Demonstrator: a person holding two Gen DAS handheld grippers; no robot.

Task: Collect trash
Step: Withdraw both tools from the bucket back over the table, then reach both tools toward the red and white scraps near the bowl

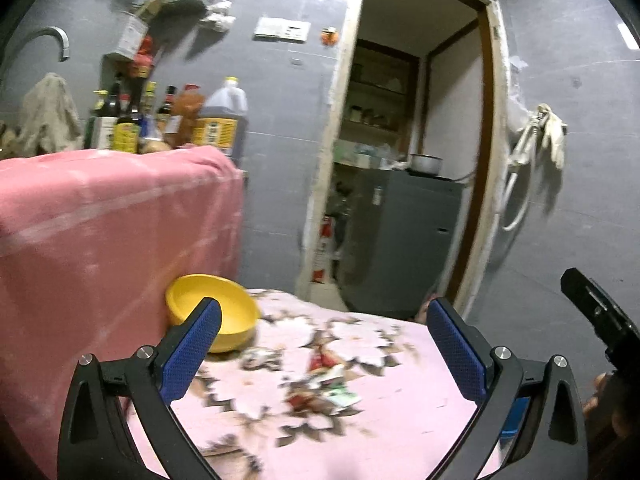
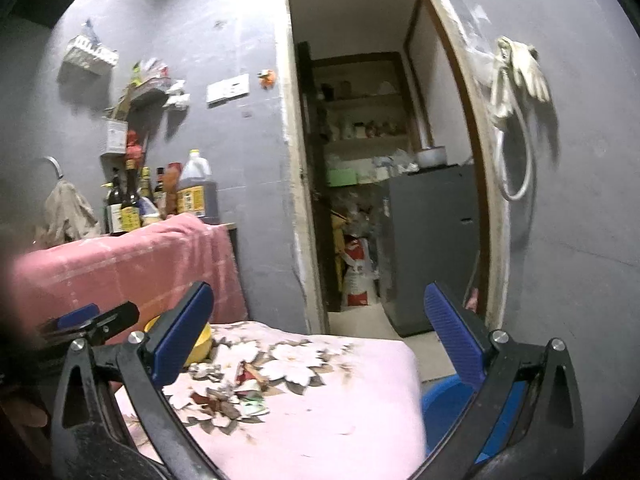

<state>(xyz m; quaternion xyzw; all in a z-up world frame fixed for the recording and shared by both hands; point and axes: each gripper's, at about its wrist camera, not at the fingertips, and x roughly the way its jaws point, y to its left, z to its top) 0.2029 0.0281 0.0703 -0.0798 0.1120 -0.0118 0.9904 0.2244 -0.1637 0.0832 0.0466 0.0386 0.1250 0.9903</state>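
The left tool (image 1: 324, 320) stands with its jaws spread wide, nothing between the blue pads (image 1: 192, 352). Ahead of it and slightly below, on the pink floral cloth (image 1: 380, 432) that covers the table, lies a small heap of trash (image 1: 328, 384): crumpled wrappers in red, white and green. A yellow bowl (image 1: 218, 320) sits just behind its left finger, against a pink draped cloth (image 1: 112, 220). The right tool (image 2: 318, 320) is also wide open and empty; the same trash (image 2: 240, 394) lies low between its fingers, nearer the left one. A blue basin (image 2: 444, 404) shows beneath its right finger, beside the table. No trash is gripped yet.
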